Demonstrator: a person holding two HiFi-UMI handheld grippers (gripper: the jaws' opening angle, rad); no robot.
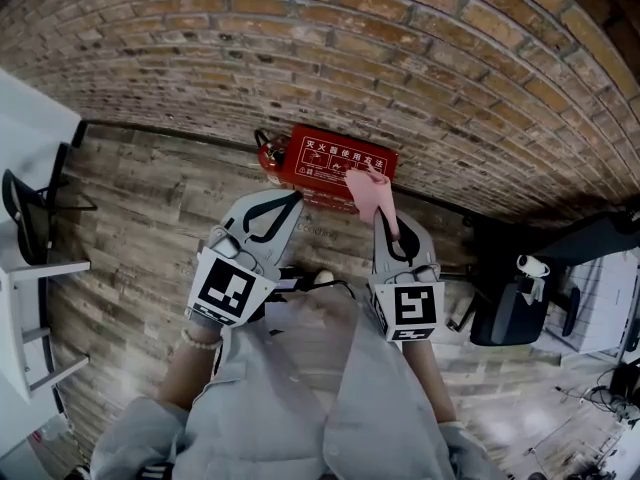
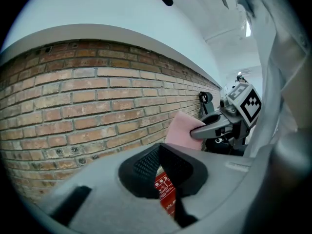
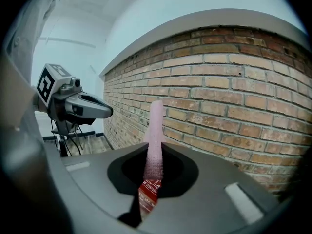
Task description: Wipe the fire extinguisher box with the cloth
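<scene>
The red fire extinguisher box (image 1: 335, 160) with white print lies on the wooden floor against the brick wall. In the head view my right gripper (image 1: 386, 214) is shut on a pink cloth (image 1: 368, 192), whose free end hangs in front of the box's right part. Through the jaws in the right gripper view, the cloth (image 3: 155, 135) stands upright between the pads, with the box (image 3: 147, 196) below it. My left gripper (image 1: 291, 201) hovers left of the cloth, shut and holding nothing. A strip of the box (image 2: 165, 191) shows past the left gripper (image 2: 163, 177).
A red extinguisher's black valve (image 1: 265, 149) pokes out at the box's left end. A black office chair base (image 1: 510, 303) stands at the right. At the left are a white desk (image 1: 30, 128) and a black chair (image 1: 25, 213). The brick wall (image 1: 400, 58) runs behind.
</scene>
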